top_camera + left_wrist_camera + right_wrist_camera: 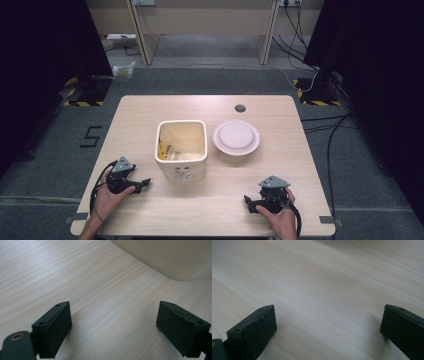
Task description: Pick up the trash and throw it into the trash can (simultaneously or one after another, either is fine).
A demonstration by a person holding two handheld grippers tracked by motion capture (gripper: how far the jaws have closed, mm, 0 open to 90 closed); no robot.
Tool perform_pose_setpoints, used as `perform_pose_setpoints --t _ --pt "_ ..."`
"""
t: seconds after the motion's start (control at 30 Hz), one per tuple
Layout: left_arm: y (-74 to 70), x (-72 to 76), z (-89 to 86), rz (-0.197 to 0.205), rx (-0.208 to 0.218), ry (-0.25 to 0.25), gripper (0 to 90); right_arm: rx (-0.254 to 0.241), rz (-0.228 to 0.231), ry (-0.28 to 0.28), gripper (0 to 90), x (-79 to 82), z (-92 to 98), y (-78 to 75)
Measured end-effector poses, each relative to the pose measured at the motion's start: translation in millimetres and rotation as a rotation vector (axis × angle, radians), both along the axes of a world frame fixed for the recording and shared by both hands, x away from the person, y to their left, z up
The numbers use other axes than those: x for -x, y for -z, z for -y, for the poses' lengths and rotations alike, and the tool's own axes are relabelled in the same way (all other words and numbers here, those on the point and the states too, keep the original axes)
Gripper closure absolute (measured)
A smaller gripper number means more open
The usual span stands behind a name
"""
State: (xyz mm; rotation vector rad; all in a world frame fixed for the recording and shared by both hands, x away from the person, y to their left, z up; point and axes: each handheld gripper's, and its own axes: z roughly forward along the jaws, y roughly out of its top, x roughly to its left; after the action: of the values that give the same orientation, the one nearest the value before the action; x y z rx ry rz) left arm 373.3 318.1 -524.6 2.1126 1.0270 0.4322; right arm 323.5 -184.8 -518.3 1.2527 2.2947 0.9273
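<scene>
Pale wood table [150, 107] — grey carpet floor [210, 80] around it.

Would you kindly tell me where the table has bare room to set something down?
The pale wooden table is bare behind the cream square bin and round white lid, along both side edges, and in front between the left gripper and right gripper. Bin and lid crowd the middle.
</scene>
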Motion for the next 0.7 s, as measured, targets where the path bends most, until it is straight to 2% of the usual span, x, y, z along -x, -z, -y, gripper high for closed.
perform_pose_setpoints --t 0.1,0.23,0.27,0.47,0.7 --pt "0.0 0.0 0.0 0.001 0.000 0.000 11.9 -0.008 0.002 0.006 2.5 0.2 0.2 0.0" --pt "0.0 0.0 0.0 0.000 0.000 0.000 11.9 -0.028 0.027 0.033 16.8 1.1 6.0 -1.7" --pt "0.0 0.0 0.0 0.001 0.000 0.000 11.9 -0.038 0.024 0.042 18.1 1.1 7.2 -2.3" --pt "0.0 0.0 0.0 0.000 0.000 0.000 11.9 -0.108 0.036 0.081 18.2 1.0 13.9 -9.1" --pt "0.1 0.0 0.0 0.001 0.001 0.000 11.9 -0.104 0.086 0.105 18.4 -3.0 19.3 -25.5"
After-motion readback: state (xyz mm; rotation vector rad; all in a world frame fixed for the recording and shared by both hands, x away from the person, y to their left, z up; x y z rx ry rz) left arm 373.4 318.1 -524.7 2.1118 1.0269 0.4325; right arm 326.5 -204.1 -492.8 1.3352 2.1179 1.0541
